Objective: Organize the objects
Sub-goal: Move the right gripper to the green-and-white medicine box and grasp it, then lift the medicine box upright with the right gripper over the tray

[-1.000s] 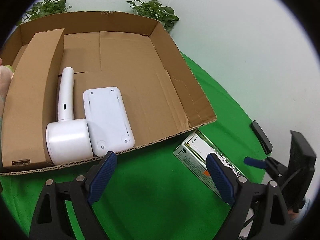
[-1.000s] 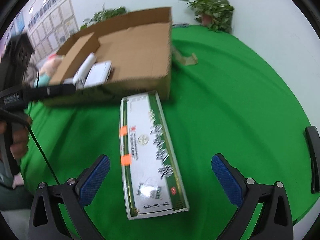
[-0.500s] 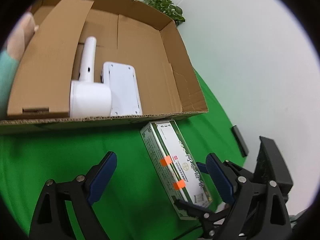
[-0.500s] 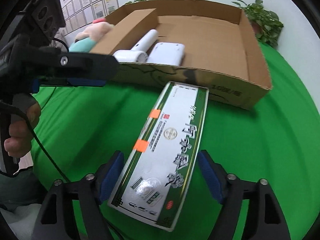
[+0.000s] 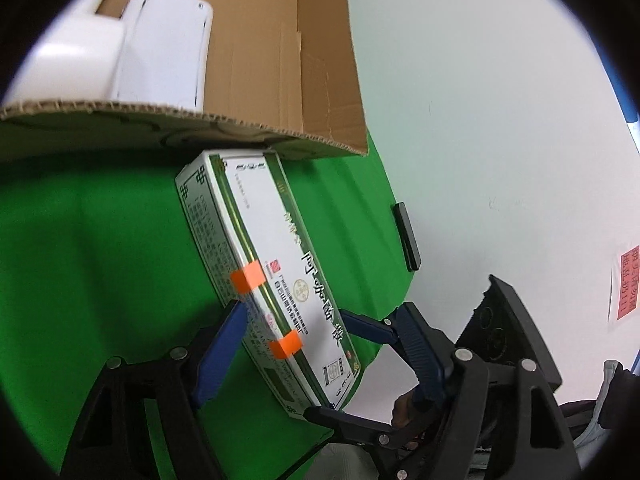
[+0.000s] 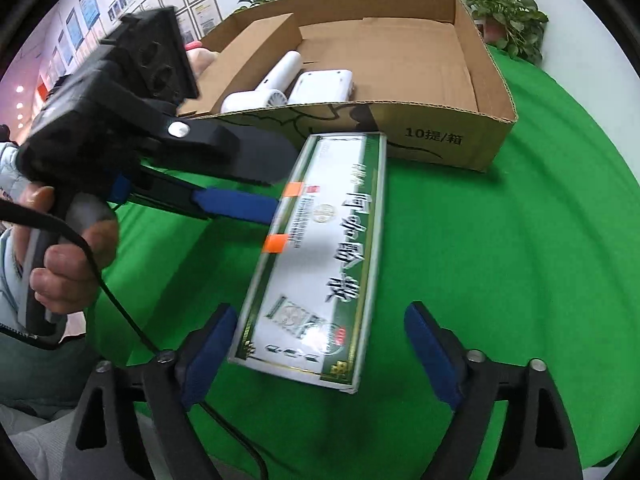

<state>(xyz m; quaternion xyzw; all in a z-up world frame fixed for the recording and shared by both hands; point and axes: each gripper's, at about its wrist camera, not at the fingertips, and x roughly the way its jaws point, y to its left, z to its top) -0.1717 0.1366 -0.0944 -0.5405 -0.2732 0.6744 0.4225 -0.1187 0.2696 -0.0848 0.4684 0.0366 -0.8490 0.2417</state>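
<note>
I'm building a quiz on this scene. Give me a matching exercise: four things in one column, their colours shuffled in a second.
1. carton
2. tablecloth
3. tape tabs
4. hair dryer

A. orange
B. white
C. brown
D. green

Pairs: 1-C, 2-D, 3-A, 4-B
</note>
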